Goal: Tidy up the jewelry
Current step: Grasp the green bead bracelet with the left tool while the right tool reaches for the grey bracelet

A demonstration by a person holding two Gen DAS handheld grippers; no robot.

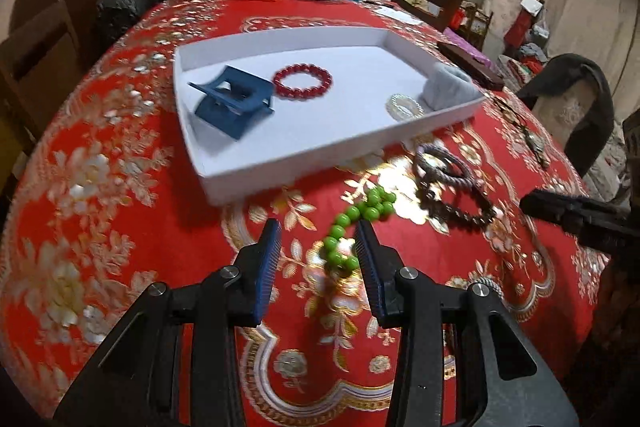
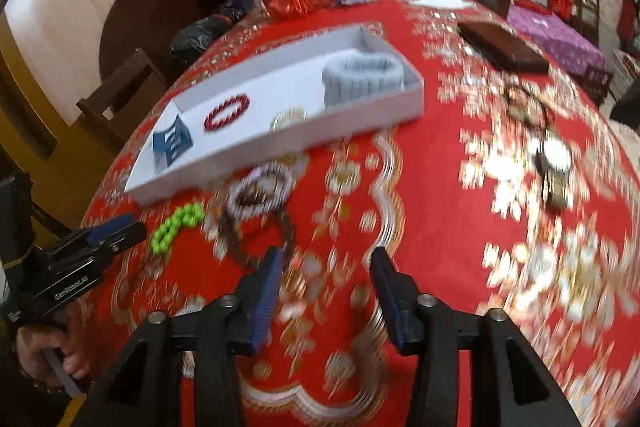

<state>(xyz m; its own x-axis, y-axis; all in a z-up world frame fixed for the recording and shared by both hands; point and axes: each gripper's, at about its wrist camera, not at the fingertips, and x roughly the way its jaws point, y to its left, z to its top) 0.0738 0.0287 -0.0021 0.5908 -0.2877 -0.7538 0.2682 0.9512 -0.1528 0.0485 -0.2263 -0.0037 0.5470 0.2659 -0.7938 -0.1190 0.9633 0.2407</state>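
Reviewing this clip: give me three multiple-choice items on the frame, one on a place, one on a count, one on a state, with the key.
1. Where is the green bead bracelet?
A. On the tablecloth, outside the tray
B. Inside the white tray
C. On a chair

2. How many items lie in the white tray?
A. Two
B. Four
C. Six

3. How is the left gripper?
A. Shut on the red bracelet
B. Open, holding nothing
C. Out of view

Key: 1 A, beads lie on the cloth; 2 B, blue hair clip, red bracelet, pearl bracelet, grey knit band; 3 B, fingers apart.
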